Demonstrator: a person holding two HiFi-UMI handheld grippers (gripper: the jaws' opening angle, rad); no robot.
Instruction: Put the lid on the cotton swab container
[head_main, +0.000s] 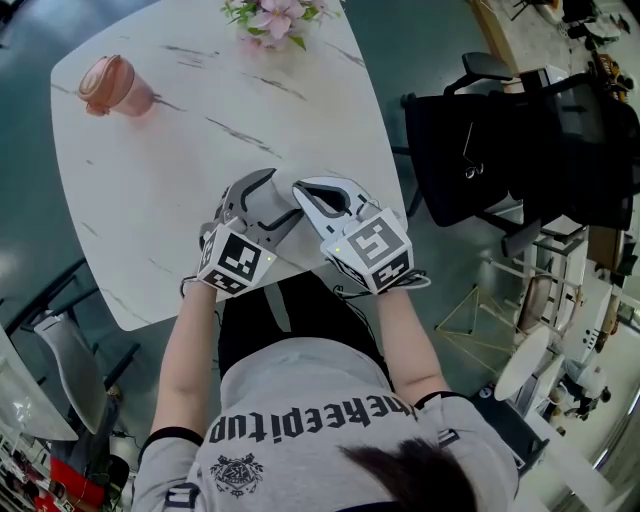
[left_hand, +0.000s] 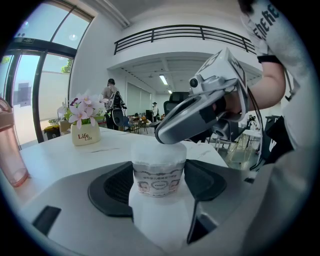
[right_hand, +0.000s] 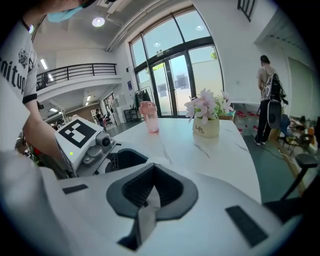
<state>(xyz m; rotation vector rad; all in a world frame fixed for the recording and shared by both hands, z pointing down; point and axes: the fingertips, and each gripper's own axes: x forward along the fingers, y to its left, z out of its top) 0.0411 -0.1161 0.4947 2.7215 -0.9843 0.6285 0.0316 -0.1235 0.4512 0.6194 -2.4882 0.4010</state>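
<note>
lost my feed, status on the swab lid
Left gripper shut on cotton swab container. Right gripper shut on thin pale edge, likely the lid, atop container. Pink cup, flowers well clear.

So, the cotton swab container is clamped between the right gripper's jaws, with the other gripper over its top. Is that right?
No. The left gripper view shows the cotton swab container clamped between the left gripper's jaws; the right gripper is the one over its top.
</note>
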